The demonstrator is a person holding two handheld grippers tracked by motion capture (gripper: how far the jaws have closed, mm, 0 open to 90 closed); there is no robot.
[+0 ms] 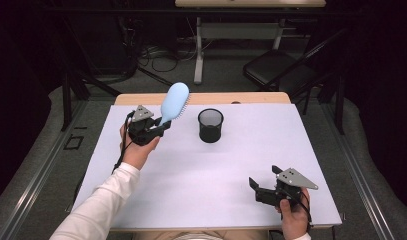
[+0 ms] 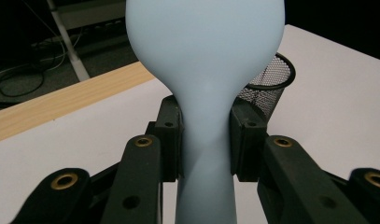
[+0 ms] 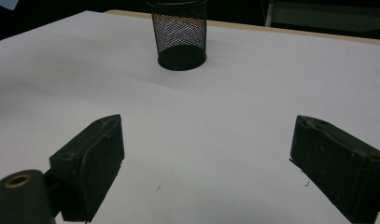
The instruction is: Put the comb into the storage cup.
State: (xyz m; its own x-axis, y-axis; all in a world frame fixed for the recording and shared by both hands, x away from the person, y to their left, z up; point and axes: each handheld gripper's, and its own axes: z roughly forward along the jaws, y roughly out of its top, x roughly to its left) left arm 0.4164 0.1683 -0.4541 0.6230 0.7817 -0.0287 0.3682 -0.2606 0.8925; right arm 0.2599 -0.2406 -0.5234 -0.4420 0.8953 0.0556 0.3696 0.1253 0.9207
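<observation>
Left hand-held gripper (image 1: 164, 125) clamped on the neck of the light-blue hairbrush (image 1: 174, 101), handle pinched between both pads (image 2: 171, 140), head tilted up and away, raised off the white table (image 1: 231, 165) just left of the black mesh cup (image 1: 210, 125). Right hand-held gripper (image 1: 252, 184) at the near right, jaws spread wide and empty, well apart from cup and brush. Judged mid-carry: brush lifted but not yet over the cup; next move calls for shifting it rightward above the rim, tipping it handle-down, then lowering before release.
</observation>
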